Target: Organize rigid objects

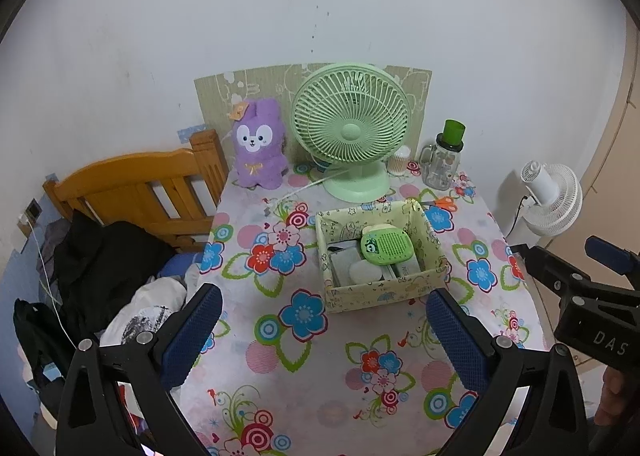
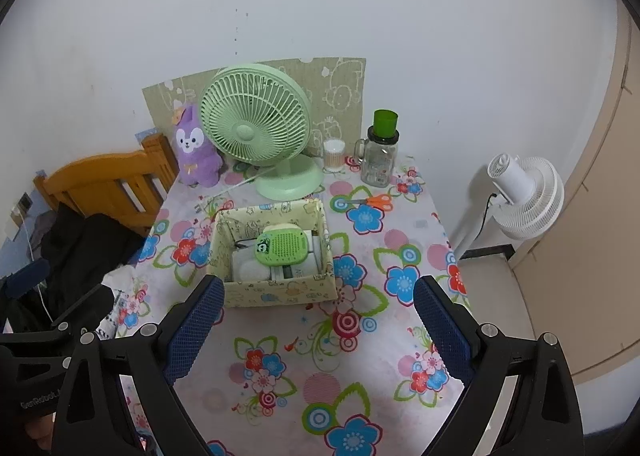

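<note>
While both grippers hover above table's near edge, left gripper (image 1: 324, 332) fingers spread, empty; right gripper (image 2: 319, 326) fingers spread, empty. Patterned box (image 2: 280, 290) mid-table holds green speaker-like gadget (image 2: 283, 245). Orange scissors (image 2: 374, 201) behind box, toward right edge.

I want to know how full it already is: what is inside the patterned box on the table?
In the patterned box a green speaker-like gadget lies on top of white and grey items. What those are, and anything beneath them, is covered.
</note>
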`<state>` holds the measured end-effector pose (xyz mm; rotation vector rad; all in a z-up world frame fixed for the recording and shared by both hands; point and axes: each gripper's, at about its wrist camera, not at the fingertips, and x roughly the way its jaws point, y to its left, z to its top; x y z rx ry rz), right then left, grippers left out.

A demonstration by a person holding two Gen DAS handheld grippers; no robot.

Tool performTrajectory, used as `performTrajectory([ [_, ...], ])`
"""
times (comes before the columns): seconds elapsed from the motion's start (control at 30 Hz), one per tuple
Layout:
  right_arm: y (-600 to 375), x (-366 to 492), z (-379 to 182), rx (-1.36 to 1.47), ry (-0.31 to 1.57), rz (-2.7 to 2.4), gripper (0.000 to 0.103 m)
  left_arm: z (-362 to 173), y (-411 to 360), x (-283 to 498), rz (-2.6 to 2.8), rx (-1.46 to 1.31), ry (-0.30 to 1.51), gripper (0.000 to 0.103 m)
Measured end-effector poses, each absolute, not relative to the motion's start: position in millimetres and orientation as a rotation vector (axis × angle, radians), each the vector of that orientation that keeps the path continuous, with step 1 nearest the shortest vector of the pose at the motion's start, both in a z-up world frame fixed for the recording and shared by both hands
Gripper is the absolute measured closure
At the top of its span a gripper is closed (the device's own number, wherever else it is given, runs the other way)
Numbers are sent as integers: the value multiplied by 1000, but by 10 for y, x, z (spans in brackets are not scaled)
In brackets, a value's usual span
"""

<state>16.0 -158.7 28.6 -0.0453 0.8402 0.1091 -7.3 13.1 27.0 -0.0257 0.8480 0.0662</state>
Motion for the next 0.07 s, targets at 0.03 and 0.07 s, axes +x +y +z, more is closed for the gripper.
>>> performTrajectory([
  [0.03, -1571, 168, 284, -48, 846, 110, 6, 265, 138, -57, 63, -31, 858, 0],
  [0.07, -1550, 186, 280, -52, 858, 114, 6, 260, 146, -42, 60, -36, 868, 0],
])
